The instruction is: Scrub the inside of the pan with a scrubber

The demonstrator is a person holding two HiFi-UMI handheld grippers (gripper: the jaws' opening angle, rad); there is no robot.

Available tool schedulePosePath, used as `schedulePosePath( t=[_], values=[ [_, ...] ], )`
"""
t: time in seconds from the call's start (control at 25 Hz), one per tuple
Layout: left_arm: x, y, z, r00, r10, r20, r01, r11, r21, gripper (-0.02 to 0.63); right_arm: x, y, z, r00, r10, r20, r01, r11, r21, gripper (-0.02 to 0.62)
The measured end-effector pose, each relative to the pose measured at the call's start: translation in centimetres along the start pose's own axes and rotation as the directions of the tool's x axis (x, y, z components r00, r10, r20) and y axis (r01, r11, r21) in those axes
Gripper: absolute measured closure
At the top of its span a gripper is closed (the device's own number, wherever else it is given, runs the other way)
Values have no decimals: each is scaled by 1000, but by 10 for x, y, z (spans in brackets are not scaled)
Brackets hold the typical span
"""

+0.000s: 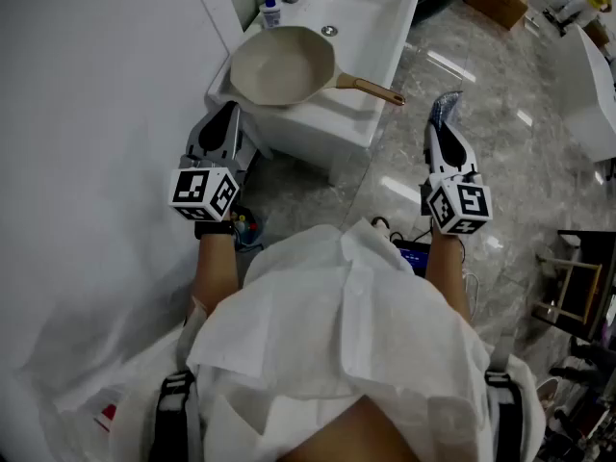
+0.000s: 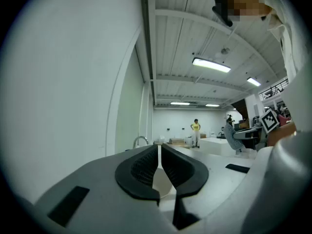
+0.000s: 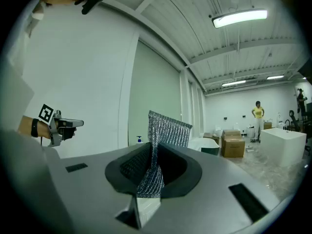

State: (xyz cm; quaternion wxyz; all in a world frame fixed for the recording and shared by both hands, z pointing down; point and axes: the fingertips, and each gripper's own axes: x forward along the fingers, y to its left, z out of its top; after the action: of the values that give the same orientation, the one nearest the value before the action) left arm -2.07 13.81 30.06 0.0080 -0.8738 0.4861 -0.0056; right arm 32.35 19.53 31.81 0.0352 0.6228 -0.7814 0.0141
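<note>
Left tongs (image 1: 229, 114): light grey moulded shell with black trim, narrowing toward 12 o'clock.
Left pads (image 2: 140, 172): black, ribbed inner faces, set in a rounded black collar.
Left marker cube (image 1: 204, 192): white faces printed with black square codes, at the shell's 6 o'clock end.
Right tongs (image 1: 441, 128): matching grey shell, black edging.
Right pads (image 3: 129, 167): black, finely ribbed.
Right marker cube (image 1: 459, 206): white, black square codes.
Wristband (image 1: 214, 229): black, at 6 o'clock of the left cube.
Garment (image 1: 337, 325): white, loose, creased cloth; sleeves stop short of the wrists.
Straps (image 1: 173, 402): black webbing with buckles, at 7 and 5 o'clock in the head view.
</note>
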Motion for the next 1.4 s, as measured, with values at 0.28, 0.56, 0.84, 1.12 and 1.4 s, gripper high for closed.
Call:
schedulePosePath(
  t=[0.28, 0.56, 0.84, 1.12, 1.4],
  values=[
    [2, -1, 3, 1000, 6, 8, -6, 1000, -6, 574, 4, -2, 3, 1000, 6, 0, -6, 1000, -5, 554],
    [3, 1, -2, 1000, 16, 3, -16, 1000, -9, 574, 7, -3, -1, 1000, 11, -6, -11, 1000, -8, 554],
    [5, 6, -4, 1000, 10, -1, -10, 1000, -16, 574, 9, -8, 5, 999, -9, 33, 8, 999, 34, 552],
    [12, 12, -12, 1000, -2, 2, 2, 1000, -17, 574, 19, -5, -4, 1000, -4, 22, 3, 999, 41, 552],
    [20, 11, -16, 1000, -3, -5, 3, 1000, -26, 574, 23, -11, -5, 1000, -6, 8, 5, 999, 40, 552]
  ],
)
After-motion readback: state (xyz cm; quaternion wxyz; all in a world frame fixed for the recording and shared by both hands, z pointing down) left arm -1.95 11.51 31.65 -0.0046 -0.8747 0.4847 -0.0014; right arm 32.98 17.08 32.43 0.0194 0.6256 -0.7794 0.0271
